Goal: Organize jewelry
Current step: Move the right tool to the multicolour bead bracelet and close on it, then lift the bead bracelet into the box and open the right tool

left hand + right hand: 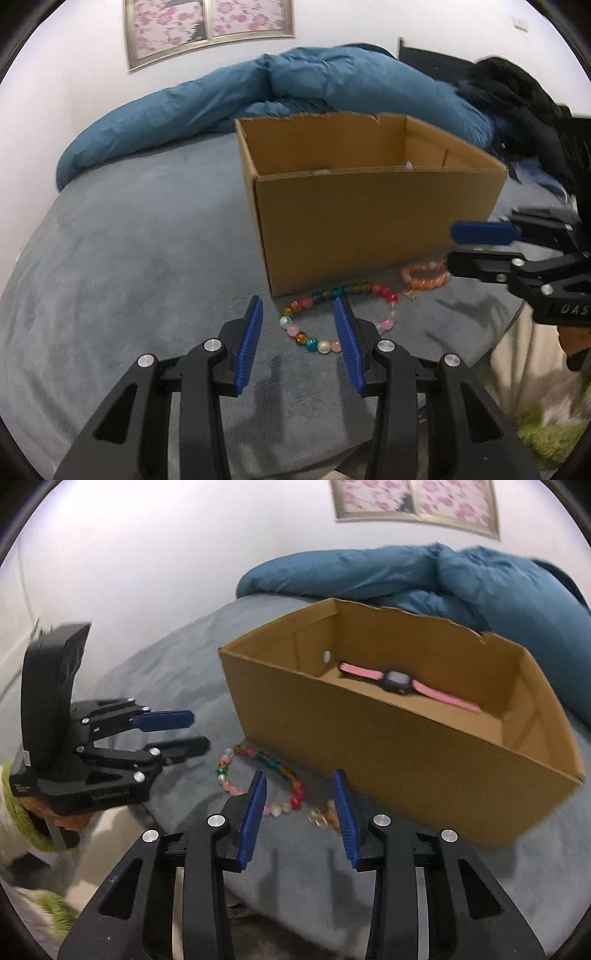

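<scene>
Left gripper (299,321) fills the foreground of its own view, blue pads (251,343) parted with nothing between them, tips above the grey blanket (129,258) just short of the multicoloured bead necklace (340,317).

Bed: rumpled blue duvet (258,96) at the far side; cardboard box (369,221), open-topped, on the blanket. Free blanket left of the box; the bed edge falls away just behind both grippers.

Only the right wrist view looks into the box: a pink-strapped watch (399,683) lies on its floor.

Necklace lies looped against the box's near wall. Orange bead bracelet (424,275) sits beside it, apart from it or barely touching, hard to say.

Right gripper (301,797) likewise parted and empty, hovering over the bracelet; picture blurred.
</scene>
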A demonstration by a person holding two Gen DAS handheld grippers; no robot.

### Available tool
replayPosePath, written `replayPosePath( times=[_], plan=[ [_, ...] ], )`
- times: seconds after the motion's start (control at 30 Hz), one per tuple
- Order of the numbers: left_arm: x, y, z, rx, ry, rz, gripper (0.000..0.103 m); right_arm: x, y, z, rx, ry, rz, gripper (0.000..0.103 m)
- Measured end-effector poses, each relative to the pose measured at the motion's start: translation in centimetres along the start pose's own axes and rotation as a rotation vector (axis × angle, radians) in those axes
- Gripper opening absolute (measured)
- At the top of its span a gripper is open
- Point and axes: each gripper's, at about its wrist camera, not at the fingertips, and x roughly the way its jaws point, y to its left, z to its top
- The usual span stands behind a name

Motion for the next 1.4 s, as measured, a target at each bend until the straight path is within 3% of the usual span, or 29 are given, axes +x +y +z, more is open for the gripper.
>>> replayPosePath(
  times=[0.33, 0.53, 0.73, 0.8, 0.87, 1.0, 1.4],
  plan=[
    [4.9, 1.4, -0.6, 0.139, 0.097, -0.082, 0.039, 5.6, 1.0, -0.5, -0.148, 0.094, 0.002, 0.019],
    [6.2, 2.1, -0.4, 0.16, 0.125, -0.129, 0.038, 6.8, 0.9, -0.8, -0.171, 0.144, 0.006, 0.015],
    [7.0, 2.2, -0.4, 0.194, 0.142, -0.156, 0.029, 7.6, 0.7, -0.6, -0.193, 0.203, 0.005, 0.01],
    [7.1, 2.0, -0.3, 0.206, 0.137, -0.154, 0.021, 7.7, 0.9, -0.6, -0.207, 0.208, 0.002, 0.008],
    [7.2, 1.8, -0.3, 0.218, 0.13, -0.14, 0.014, 7.7, 1.1, -0.5, -0.213, 0.208, -0.001, 0.008],
    [6.7, 1.1, -0.1, 0.225, 0.117, -0.128, 0.009, 6.9, 1.7, -0.2, -0.236, 0.19, -0.017, 0.008],
    [0.7, 0.6, 0.6, 0.174, 0.034, -0.087, 0.009, 1.8, 4.7, -0.6, -0.239, 0.079, -0.035, 0.007]
  ],
)
